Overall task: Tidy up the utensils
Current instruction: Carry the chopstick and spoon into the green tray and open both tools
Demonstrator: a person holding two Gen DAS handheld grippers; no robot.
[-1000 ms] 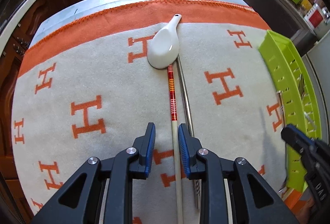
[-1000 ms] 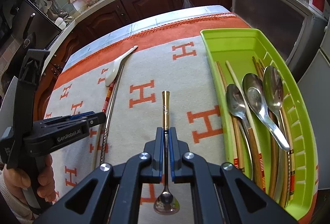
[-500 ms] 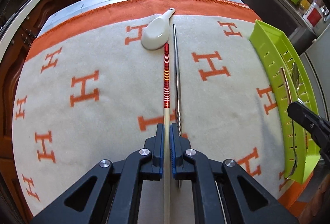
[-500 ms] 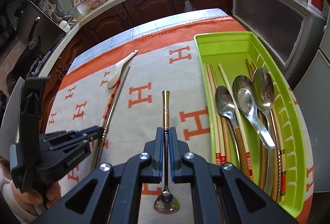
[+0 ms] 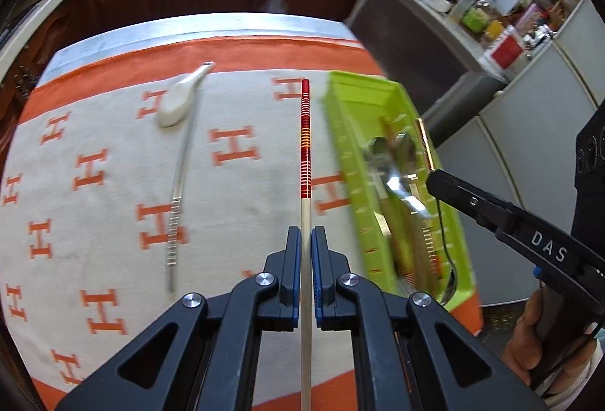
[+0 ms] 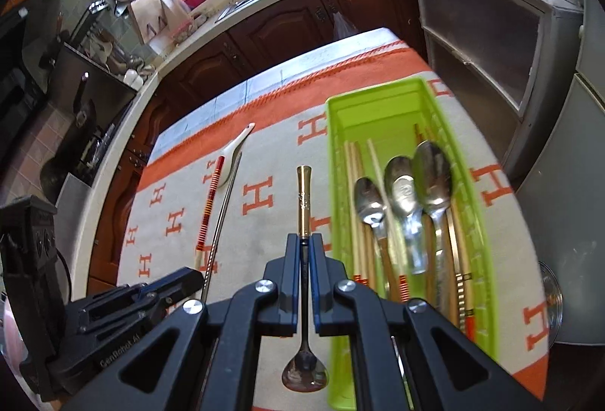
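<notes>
A red-banded chopstick is pinched between the closed fingers of the left gripper, its banded end pointing toward 12 o'clock, raised above the cloth. A small gold-handled spoon is clamped between the closed fingers of the right gripper, handle toward 12 o'clock and bowl hanging below the fingers at 6 o'clock.

The green tray is seen at 1 o'clock from the right gripper; three metal spoons and several chopsticks are laid lengthwise in it. In the left wrist view the tray lies just right of the held chopstick, somewhat blurred.

On the cloth, a white ceramic spoon is seen at 10 o'clock from the left gripper, with a metal chopstick running from just beside it toward 6 o'clock.
</notes>
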